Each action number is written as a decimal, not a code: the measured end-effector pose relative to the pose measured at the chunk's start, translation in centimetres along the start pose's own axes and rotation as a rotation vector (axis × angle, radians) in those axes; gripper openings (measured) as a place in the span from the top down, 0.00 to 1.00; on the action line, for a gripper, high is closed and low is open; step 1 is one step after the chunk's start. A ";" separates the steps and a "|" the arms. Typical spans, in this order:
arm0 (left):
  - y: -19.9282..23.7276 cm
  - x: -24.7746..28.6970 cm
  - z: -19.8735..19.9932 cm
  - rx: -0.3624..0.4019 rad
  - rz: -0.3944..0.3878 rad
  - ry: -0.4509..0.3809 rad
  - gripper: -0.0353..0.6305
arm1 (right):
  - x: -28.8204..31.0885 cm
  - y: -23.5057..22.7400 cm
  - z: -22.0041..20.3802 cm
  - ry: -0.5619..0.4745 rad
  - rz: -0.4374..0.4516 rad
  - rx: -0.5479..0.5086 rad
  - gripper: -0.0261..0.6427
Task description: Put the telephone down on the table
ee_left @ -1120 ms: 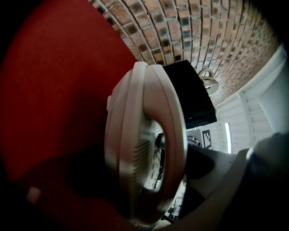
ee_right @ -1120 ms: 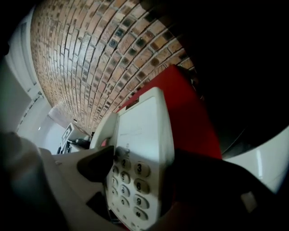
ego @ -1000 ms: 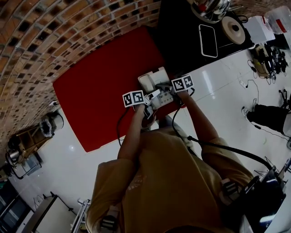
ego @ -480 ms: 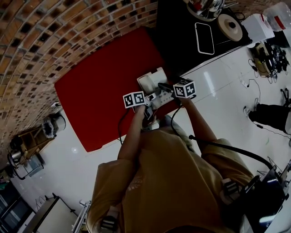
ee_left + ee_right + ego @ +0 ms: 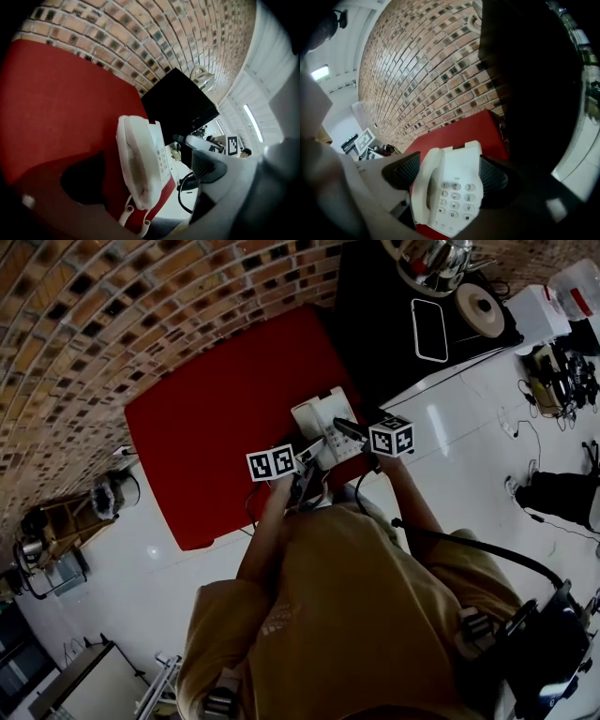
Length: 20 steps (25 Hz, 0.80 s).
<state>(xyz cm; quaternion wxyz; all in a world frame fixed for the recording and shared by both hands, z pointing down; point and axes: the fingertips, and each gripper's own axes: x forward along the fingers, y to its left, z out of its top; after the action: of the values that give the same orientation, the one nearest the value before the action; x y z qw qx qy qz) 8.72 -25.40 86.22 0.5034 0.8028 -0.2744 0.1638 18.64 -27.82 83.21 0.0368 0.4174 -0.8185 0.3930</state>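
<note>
Telephone point(image 5: 322, 423), white, push-button, handset on cradle: at the near edge of the red table point(image 5: 206, 427), beside the black table point(image 5: 375, 315); contact with the tabletop not discernible. Right gripper point(image 5: 447, 173): jaws clamped on the telephone's two sides. Left gripper point(image 5: 145, 173): jaws spread wide, clamping nothing, coiled cord point(image 5: 125, 215) hanging below.

White push-button telephone point(image 5: 322, 421), handset point(image 5: 425, 185) in place, coiled cord point(image 5: 125, 213) dangling, clasped between the right gripper's point(image 5: 447, 172) jaws at the red tabletop's point(image 5: 206, 427) near right corner.
</note>
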 end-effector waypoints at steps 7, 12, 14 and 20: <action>0.1 -11.0 8.5 0.067 0.105 -0.341 0.12 | 0.3 8.1 8.6 -0.133 0.054 -0.172 0.36; 0.1 -20.1 13.1 0.157 0.243 -0.540 0.12 | -0.8 17.3 16.0 -0.424 0.168 -0.482 0.34; -0.5 -24.0 14.7 0.243 0.333 -0.630 0.14 | -1.3 20.3 17.8 -0.482 0.174 -0.530 0.32; -2.9 -32.9 16.1 0.419 0.554 -0.831 0.18 | -3.4 26.1 21.8 -0.626 0.095 -0.597 0.32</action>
<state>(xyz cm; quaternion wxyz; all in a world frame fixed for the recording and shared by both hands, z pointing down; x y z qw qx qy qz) -15.93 -29.83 59.29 0.1197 0.7808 -0.6131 0.0103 8.09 -31.39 50.91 -0.1124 0.4494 -0.8862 -0.0054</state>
